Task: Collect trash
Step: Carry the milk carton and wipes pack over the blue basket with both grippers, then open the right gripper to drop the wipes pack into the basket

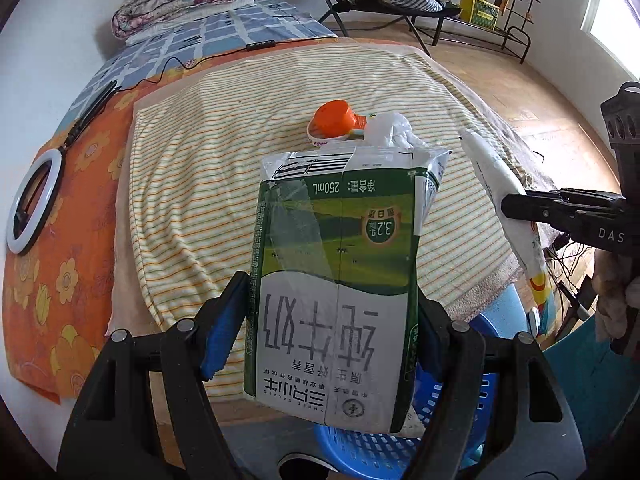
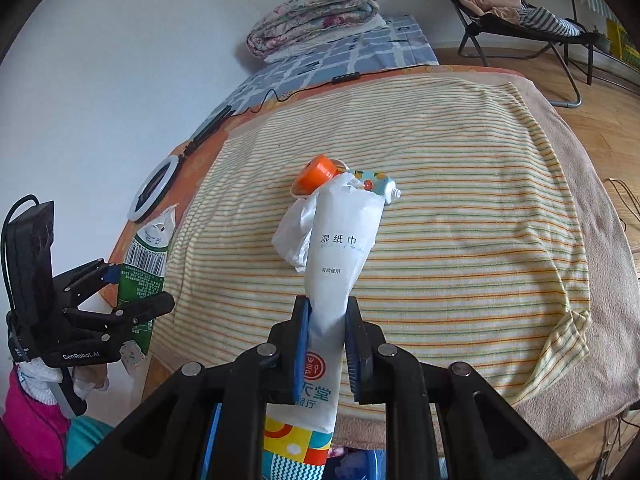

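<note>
My left gripper (image 1: 332, 316) is shut on a flattened green and white milk carton (image 1: 336, 272), held above a blue plastic basket (image 1: 372, 444); it also shows in the right wrist view (image 2: 146, 264). My right gripper (image 2: 326, 336) is shut on a white wet-wipe packet (image 2: 340, 248), also seen in the left wrist view (image 1: 500, 192), over the bed's near edge. On the striped blanket (image 2: 460, 200) lie an orange cap on a small cup (image 2: 316, 172), a crumpled white plastic bag (image 2: 292, 236) and a small printed tube (image 2: 376, 182).
A ring light (image 1: 32, 200) with cable lies on the orange sheet at the left. Folded quilts (image 2: 316, 12) sit at the bed's head. A folding chair (image 2: 520, 20) with clothes stands on the wooden floor at the far right.
</note>
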Motion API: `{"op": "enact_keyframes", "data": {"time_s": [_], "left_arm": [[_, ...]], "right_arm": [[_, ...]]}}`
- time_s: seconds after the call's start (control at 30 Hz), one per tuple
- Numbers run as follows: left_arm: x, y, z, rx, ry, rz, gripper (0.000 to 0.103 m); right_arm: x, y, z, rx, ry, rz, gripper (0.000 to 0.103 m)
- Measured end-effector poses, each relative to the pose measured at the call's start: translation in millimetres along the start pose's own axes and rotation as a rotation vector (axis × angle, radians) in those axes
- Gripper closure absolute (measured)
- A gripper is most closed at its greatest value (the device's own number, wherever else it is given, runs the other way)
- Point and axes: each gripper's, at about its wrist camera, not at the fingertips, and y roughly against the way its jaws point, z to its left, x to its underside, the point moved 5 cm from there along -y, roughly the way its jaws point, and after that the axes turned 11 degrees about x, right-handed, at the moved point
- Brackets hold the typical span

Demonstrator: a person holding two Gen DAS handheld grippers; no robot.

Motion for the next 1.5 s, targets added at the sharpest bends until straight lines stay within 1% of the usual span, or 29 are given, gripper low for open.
{"op": "enact_keyframes", "data": {"time_s": [0.17, 0.3, 0.4, 0.5, 0.63, 0.9, 1.1, 1.5], "left_arm": [[37, 8, -19, 0.005, -0.001, 0.014, 0.028], [65, 12, -36, 0.024, 0.003, 0.021, 0.028], [83, 11, -47, 0.023, -0.014, 0.033, 0.028], [101, 10, -57, 0.043, -0.004, 0.045, 0.028], [123, 2, -62, 0.053, 0.009, 0.07, 0.028], [160, -26, -65, 0.066, 0.03, 0.153, 0.028], [172, -44, -65, 0.059, 0.025, 0.201, 0.028], [180, -73, -70, 0.068, 0.024, 0.279, 0.028]], "right_arm": [[38, 16, 14, -0.022, 0.049, 0.02, 0.088], [68, 26, 23, -0.034, 0.083, 0.046, 0.088], [91, 30, 30, -0.046, 0.113, 0.073, 0.088], [113, 29, 39, -0.043, 0.156, 0.099, 0.088], [137, 25, 46, -0.049, 0.18, 0.138, 0.088], [175, 14, 52, -0.051, 0.219, 0.213, 0.088], [194, -2, 53, -0.047, 0.232, 0.274, 0.088], [199, -30, 38, -0.032, 0.189, 0.333, 0.088]]}}
